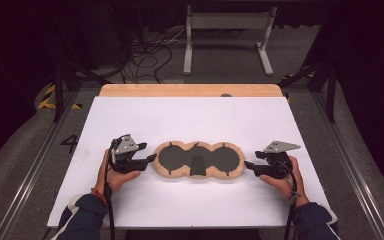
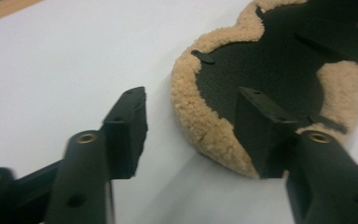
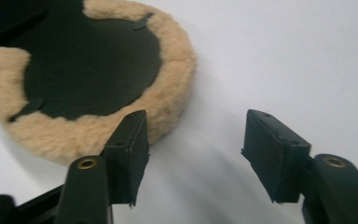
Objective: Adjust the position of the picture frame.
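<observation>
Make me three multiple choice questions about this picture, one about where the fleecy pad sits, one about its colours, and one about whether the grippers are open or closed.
1. Where does the fleecy pad lie?
A. between the two grippers
B. on the floor
C. at the far edge of the table

2. What colours is it?
A. white with red
B. tan fleece, black centre
C. all blue

3. How do the left gripper and right gripper stand?
A. both open, holding nothing
B. both shut on the pad
C. one lifting the pad

Answers: 1 A, the grippers flank it on the white sheet. 2 B, tan rim around black. 3 A, jaws apart with a clear gap.
</observation>
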`<action>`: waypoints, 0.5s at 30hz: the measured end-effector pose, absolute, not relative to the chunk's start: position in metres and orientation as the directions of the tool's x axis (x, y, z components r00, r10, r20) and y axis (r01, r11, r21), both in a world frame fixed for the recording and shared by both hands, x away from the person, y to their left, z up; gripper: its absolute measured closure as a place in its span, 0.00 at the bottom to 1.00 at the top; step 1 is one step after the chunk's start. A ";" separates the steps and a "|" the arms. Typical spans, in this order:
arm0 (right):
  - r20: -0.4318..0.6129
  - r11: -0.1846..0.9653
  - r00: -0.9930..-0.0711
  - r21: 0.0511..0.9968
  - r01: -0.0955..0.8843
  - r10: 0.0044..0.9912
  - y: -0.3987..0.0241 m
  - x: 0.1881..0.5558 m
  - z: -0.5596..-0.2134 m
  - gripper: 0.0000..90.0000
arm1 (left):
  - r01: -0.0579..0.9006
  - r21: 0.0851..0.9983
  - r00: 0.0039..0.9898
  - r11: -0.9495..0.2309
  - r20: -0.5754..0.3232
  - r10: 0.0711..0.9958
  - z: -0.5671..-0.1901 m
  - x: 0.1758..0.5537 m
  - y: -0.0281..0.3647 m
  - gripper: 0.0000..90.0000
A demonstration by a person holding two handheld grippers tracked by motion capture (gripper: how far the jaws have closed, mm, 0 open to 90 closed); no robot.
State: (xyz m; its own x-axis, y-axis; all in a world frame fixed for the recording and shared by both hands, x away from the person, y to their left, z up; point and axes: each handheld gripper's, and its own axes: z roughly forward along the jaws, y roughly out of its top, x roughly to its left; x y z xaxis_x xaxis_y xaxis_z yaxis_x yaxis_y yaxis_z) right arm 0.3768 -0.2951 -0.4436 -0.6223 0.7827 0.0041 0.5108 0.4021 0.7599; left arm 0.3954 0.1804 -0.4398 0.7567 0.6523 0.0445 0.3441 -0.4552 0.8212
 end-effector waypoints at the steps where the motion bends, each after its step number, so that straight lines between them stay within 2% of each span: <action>1: 0.004 0.402 -0.622 0.760 0.511 0.783 -0.295 0.377 -0.444 0.41 | 0.344 0.821 0.757 -0.455 0.044 0.652 -0.440 0.395 0.180 0.39; 2: 0.011 0.394 -0.622 0.764 0.510 0.783 -0.295 0.375 -0.443 0.39 | 0.345 0.822 0.759 -0.453 0.041 0.650 -0.439 0.394 0.182 0.39; 3: 0.020 0.389 -0.622 0.764 0.514 0.783 -0.294 0.373 -0.442 0.34 | 0.351 0.818 0.760 -0.456 0.036 0.649 -0.438 0.392 0.184 0.32; 5: 0.019 0.392 -0.624 0.764 0.513 0.781 -0.292 0.372 -0.442 0.33 | 0.356 0.813 0.759 -0.460 0.035 0.650 -0.438 0.390 0.186 0.25; 7: 0.023 0.391 -0.632 0.769 0.506 0.774 -0.290 0.370 -0.440 0.30 | 0.371 0.803 0.768 -0.468 0.019 0.641 -0.438 0.387 0.191 0.22; 10: 0.029 0.391 -0.643 0.773 0.499 0.765 -0.286 0.366 -0.439 0.27 | 0.364 0.789 0.771 -0.495 0.043 0.636 -0.442 0.377 0.197 0.19; 15: 0.043 0.374 -0.645 0.784 0.495 0.763 -0.283 0.360 -0.437 0.30 | 0.378 0.772 0.772 -0.510 0.040 0.634 -0.448 0.363 0.207 0.16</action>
State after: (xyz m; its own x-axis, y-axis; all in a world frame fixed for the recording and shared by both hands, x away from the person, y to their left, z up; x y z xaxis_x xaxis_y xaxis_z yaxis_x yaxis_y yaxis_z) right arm 0.3604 -0.2833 -0.4373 -0.6449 0.7630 0.0430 0.4949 0.3741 0.7843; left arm 0.3630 0.2067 -0.4480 0.7724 0.6338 0.0402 0.3783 -0.5100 0.7725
